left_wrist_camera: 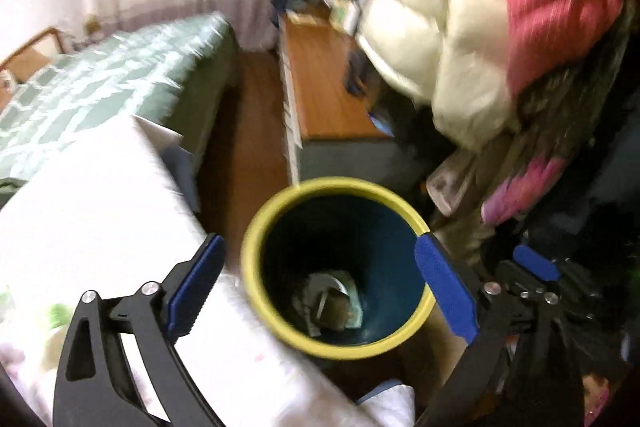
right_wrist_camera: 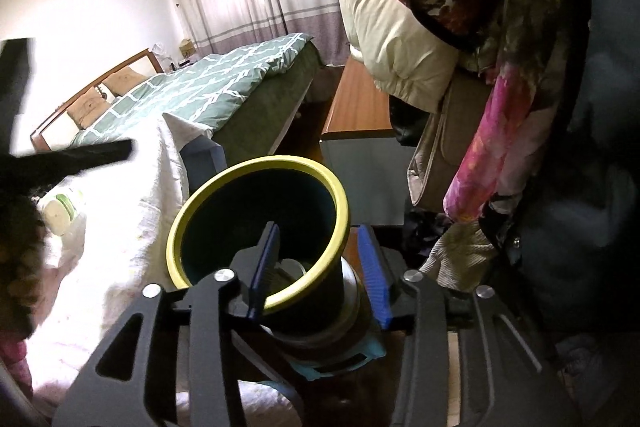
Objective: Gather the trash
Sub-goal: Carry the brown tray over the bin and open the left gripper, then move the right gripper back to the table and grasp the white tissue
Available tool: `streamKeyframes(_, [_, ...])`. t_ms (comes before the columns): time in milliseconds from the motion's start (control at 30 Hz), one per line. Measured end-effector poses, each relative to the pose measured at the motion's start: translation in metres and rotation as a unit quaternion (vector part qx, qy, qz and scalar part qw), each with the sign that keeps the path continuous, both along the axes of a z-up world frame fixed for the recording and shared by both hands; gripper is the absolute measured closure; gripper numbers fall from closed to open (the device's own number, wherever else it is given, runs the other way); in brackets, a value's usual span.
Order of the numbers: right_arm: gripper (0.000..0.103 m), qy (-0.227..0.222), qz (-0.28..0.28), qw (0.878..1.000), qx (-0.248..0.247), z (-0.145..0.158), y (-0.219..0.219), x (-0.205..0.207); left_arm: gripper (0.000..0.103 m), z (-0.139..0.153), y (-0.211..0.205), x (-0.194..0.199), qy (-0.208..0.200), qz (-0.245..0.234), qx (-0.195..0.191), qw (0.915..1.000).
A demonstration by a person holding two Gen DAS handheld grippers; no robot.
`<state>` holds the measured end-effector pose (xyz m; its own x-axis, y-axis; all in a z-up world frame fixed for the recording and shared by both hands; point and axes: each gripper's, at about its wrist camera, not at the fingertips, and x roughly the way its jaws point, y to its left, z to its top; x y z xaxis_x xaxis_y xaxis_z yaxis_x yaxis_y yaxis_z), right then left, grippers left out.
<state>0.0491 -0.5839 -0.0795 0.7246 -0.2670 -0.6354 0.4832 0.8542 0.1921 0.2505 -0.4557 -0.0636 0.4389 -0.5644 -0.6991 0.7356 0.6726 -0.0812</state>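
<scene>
Straddling the bin rim [right_wrist_camera: 256, 227], the right gripper [right_wrist_camera: 320, 267] stands half-open, unclamped; the bin could tip. Left gripper [left_wrist_camera: 320, 291] gapes wide, empty.

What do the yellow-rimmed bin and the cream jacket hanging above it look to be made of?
Bin: probably moulded plastic, with a smooth matte yellow rim and a dark, even inner wall; crumpled trash lies at its bottom. Cream jacket: quilted synthetic fabric with a slight sheen, judging by its puffy stitched sections; the filling cannot be told.
</scene>
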Motion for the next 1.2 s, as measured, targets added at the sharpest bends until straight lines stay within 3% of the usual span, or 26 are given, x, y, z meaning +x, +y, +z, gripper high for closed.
streamKeyframes(133, [0.059,0.001,0.009,1.0,0.002,0.001,0.007,0.004,0.005,0.036,0.082,-0.01,-0.042,0.073,-0.048,0.9953])
streamKeyframes(233, [0.058,0.002,0.025,1.0,0.002,0.001,0.018,0.013,0.005,0.046,0.145,-0.014,-0.058,0.133,-0.055,0.9878])
streamKeyframes(367, [0.056,0.001,0.06,0.998,0.003,0.005,0.043,0.027,0.005,0.051,0.224,-0.026,-0.076,0.209,-0.059,0.9731])
streamKeyframes(600, [0.056,-0.009,0.153,0.988,0.003,0.024,0.11,0.061,0.005,0.038,0.325,-0.032,-0.096,0.291,-0.053,0.9505])
streamKeyframes(833, [0.056,-0.025,0.272,0.962,-0.002,0.054,0.2,0.105,0.005,0.021,0.413,0.004,-0.096,0.356,-0.076,0.9265])
streamKeyframes(1067, [0.056,-0.003,0.356,0.934,-0.009,0.054,0.286,0.154,0.005,0.004,0.468,0.051,-0.161,0.399,-0.069,0.9])
streamKeyframes(1133, [0.056,0.006,0.373,0.928,-0.012,0.05,0.31,0.164,0.005,-0.012,0.478,0.065,-0.162,0.406,-0.061,0.8975])
streamKeyframes(1200, [0.056,0.019,0.385,0.922,-0.02,0.044,0.33,0.174,0.005,-0.024,0.48,0.074,-0.145,0.406,-0.06,0.9004])
